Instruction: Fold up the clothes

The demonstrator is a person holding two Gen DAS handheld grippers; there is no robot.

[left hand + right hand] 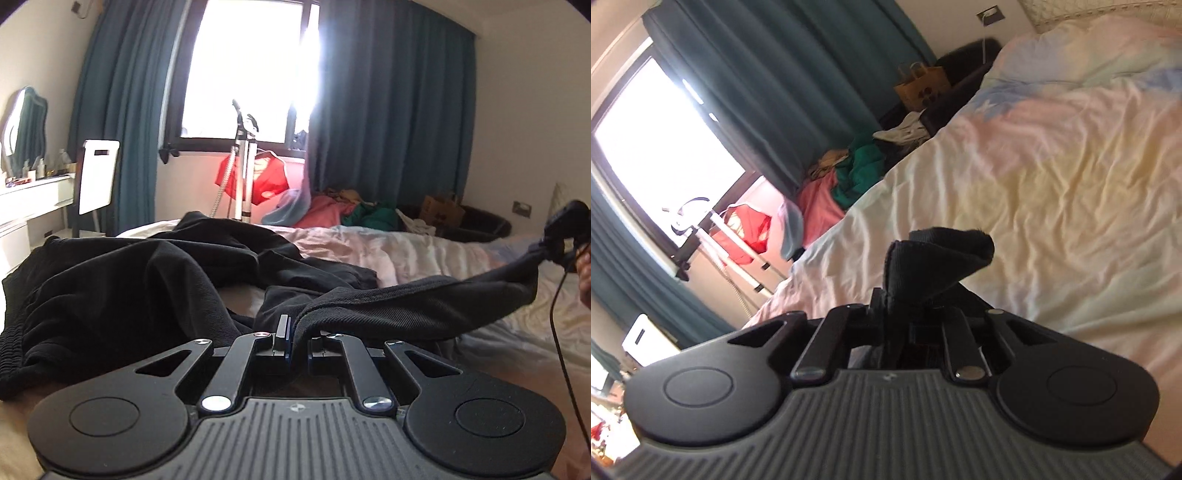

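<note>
Black trousers (147,280), one item: ribbed knit, elastic waistband at my left, crumpled on the bed. One leg is lifted and stretched rightward, its hem bunched. In my right wrist view that hem pokes up, folded over.

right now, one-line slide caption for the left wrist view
Left gripper and right gripper pinch a black knit garment, stretching its edge above the pastel bedsheet.

Right fingers (886,295) under black garment (938,258)
</note>
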